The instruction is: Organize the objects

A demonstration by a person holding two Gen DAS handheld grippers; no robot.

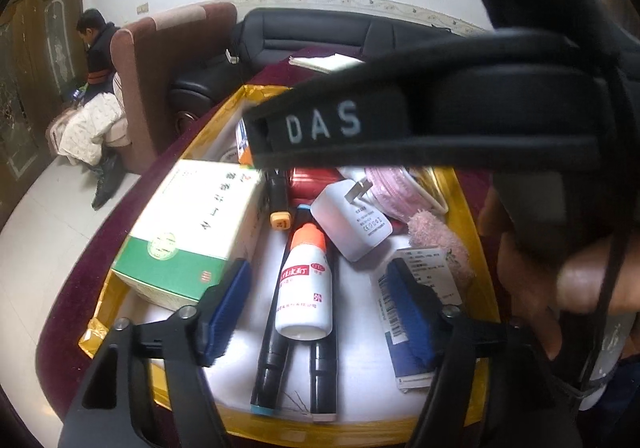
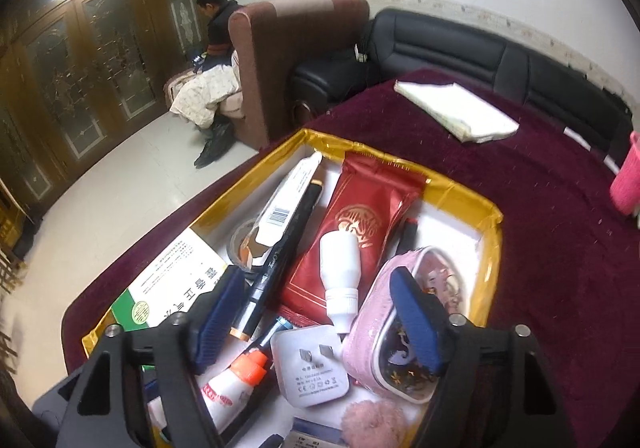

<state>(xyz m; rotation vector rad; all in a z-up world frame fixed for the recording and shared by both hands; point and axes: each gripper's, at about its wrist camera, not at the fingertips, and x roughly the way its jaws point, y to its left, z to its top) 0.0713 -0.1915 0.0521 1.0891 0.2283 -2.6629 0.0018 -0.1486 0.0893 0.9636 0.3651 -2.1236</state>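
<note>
Grippers (image 1: 316, 316) (image 2: 316, 320) angled down, jaws apart, over tray (image 2: 490, 232)

The gold-rimmed tray (image 2: 490, 232) is crowded; the maroon tablecloth (image 2: 540, 248) beside it lies open.

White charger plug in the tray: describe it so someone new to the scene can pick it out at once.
On the maroon tablecloth sits a gold-rimmed tray full of small items. Near its middle, between the red foil packet and the pink pouch, lies the charger plug. It is the only white rounded cube with two metal prongs and grey printed markings.
</note>
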